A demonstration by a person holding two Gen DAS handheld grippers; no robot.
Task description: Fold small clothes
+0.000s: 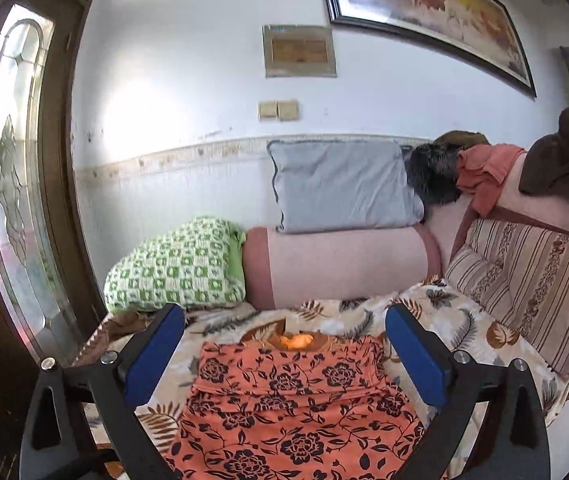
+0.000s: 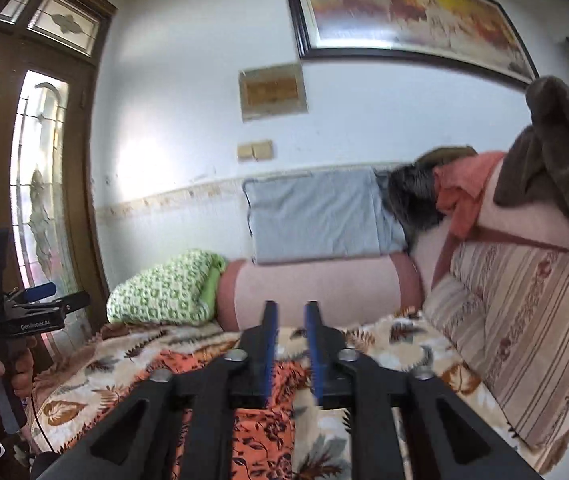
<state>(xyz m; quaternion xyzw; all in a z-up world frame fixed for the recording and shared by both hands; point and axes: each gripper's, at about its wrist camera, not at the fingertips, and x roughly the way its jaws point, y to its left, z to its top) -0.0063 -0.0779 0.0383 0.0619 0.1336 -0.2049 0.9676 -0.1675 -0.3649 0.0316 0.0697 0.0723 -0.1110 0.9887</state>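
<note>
Above the bed | left gripper (image 1: pixel 284 344) jaws spread wide, nothing between | right gripper (image 2: pixel 291 348) jaws parted, nothing pinched | orange floral garment (image 1: pixel 296 404) folded flat on leaf-print bedspread (image 1: pixel 464 320) below both | green pillow (image 1: pixel 176 264), pink bolster (image 1: pixel 336 264) behind

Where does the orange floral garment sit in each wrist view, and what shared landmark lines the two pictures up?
Left wrist: the orange floral garment fills the bottom centre, lying on the leaf-print cover between the open fingers.
Right wrist: the same garment is bottom centre-left, mostly hidden behind the claw's black arms.
Shared landmark: the grey pillow on the pink bolster.
</note>
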